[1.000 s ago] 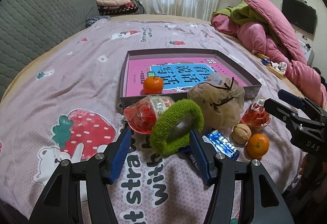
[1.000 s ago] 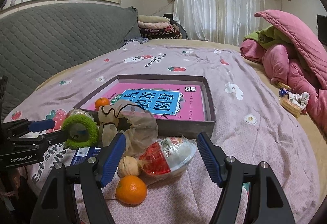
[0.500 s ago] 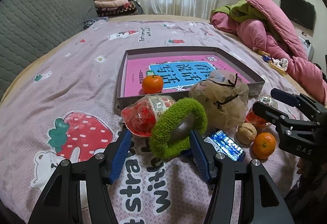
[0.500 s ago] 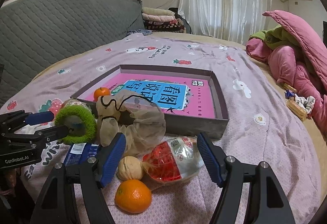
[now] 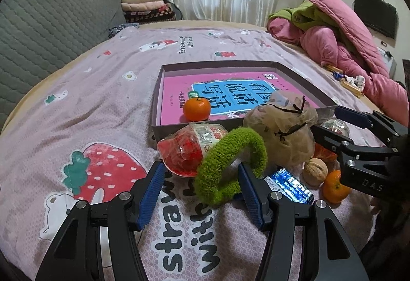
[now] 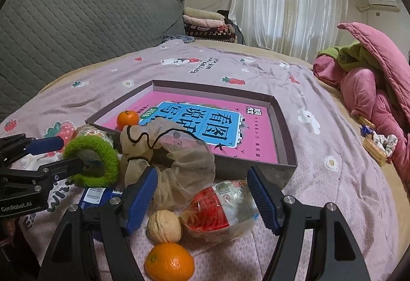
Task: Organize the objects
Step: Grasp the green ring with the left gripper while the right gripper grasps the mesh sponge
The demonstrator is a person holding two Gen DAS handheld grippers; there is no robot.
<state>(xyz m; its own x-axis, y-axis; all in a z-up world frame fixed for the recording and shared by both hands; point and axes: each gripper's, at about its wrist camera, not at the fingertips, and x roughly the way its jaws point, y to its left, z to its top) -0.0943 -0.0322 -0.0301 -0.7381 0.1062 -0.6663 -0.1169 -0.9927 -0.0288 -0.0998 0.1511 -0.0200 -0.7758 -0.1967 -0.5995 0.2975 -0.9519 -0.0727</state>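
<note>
Leftmost, the left gripper (image 5: 200, 191) hangs low over the strawberry-print bedspread (image 5: 77, 106), its blue pads set apart. One finger (image 5: 249, 194) is threaded through the fuzzy green ring (image 5: 228, 165), which stands tilted on edge; the other finger stands clear to the left of it, so the pads clamp nothing. Just behind the ring lies a clear packet of red snacks (image 5: 189, 150), leaning against the front wall of the shallow grey box (image 5: 157, 91). Inside the box a pink book with a blue title panel (image 5: 230, 91) lies flat, and a small orange (image 5: 196, 108) sits on its near corner. To the right of the ring a beige mesh pouch with a dark drawstring (image 5: 282, 132) slumps against the box front. Below it a blue foil packet (image 5: 290, 185) lies on the bedspread, then a walnut (image 5: 315, 170) and a second orange (image 5: 335, 186), close together.

Further right is the right gripper (image 6: 202, 196) — its jaws open, straddling the walnut (image 6: 164, 227) and a second clear packet of red snacks (image 6: 220, 209) without pressing on either. The second orange (image 6: 169, 261) lies just in front of the walnut, near the lower edge of the right wrist view. Off at the far right, a pink quilt (image 6: 369, 91) is heaped with a green one — well apart from the objects.
</note>
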